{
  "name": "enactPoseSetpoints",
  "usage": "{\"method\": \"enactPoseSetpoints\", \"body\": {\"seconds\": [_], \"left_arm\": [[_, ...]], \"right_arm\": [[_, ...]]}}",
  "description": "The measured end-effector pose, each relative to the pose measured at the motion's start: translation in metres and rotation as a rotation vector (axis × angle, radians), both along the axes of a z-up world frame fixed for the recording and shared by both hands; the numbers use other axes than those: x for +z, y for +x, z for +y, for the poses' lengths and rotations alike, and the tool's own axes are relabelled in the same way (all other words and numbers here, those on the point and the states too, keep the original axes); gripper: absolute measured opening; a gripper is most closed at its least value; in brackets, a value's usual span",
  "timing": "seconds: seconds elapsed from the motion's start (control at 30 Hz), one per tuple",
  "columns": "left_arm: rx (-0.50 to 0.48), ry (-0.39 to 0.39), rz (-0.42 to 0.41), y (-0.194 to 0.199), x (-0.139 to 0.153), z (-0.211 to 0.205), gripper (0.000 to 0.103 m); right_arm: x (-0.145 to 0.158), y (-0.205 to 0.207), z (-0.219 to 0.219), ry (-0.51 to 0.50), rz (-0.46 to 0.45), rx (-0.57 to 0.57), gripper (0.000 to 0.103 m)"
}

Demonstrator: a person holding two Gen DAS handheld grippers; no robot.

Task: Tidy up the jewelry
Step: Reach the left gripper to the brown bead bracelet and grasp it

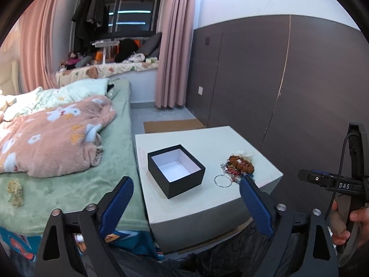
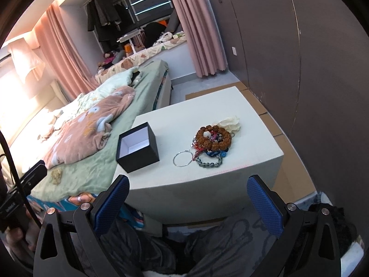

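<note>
On a white table (image 1: 196, 205) (image 2: 175, 117) stands an open black box (image 1: 161, 176) (image 2: 140, 161) with a white, empty inside. To its right lies a jewelry pile (image 1: 239, 166) (image 2: 213, 138): a brown bead bracelet (image 2: 203, 131) on top, a grey bead bracelet (image 2: 208, 164) and a thin silver hoop (image 1: 215, 181) (image 2: 174, 159) in front. My left gripper (image 1: 186, 181) is open and holds nothing, hovering over the table's near edge in front of the box. My right gripper (image 2: 188, 180) is open and holds nothing too, short of the table's near edge.
A bed with a green sheet (image 1: 69, 191) (image 2: 92, 164) and a pink blanket (image 1: 53, 138) adjoins the table's left side. Dark wall panels (image 1: 299, 80) (image 2: 322, 69) stand close on the right. Cardboard (image 2: 265, 108) lies on the floor beyond. A hand (image 1: 356, 221) shows at the right edge.
</note>
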State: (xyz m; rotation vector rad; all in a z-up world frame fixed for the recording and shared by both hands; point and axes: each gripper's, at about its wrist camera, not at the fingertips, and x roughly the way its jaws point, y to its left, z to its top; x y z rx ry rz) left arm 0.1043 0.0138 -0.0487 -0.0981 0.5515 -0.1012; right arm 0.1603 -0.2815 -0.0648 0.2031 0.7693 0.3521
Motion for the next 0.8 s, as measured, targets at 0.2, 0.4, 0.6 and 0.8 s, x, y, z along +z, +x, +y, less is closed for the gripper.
{"method": "enactPoseSetpoints", "body": {"seconds": [0.2,0.4,0.6,0.8], "left_arm": [[-0.030,-0.036,0.075,0.044,-0.016,0.000,0.077],[-0.085,-0.064,0.128,0.083,-0.027,-0.016,0.069],[-0.147,-0.084,0.181,0.117,-0.034,-0.041,0.062],[-0.209,-0.121,0.260,0.150,-0.041,-0.071,0.054]], "right_arm": [[-0.020,0.040,-0.006,0.022,0.059,-0.032,0.089],[-0.041,0.072,-0.016,0.047,0.137,-0.063,0.082],[-0.051,0.092,-0.034,0.075,0.170,-0.095,0.082],[-0.056,0.110,-0.056,0.106,0.202,-0.127,0.082]]}}
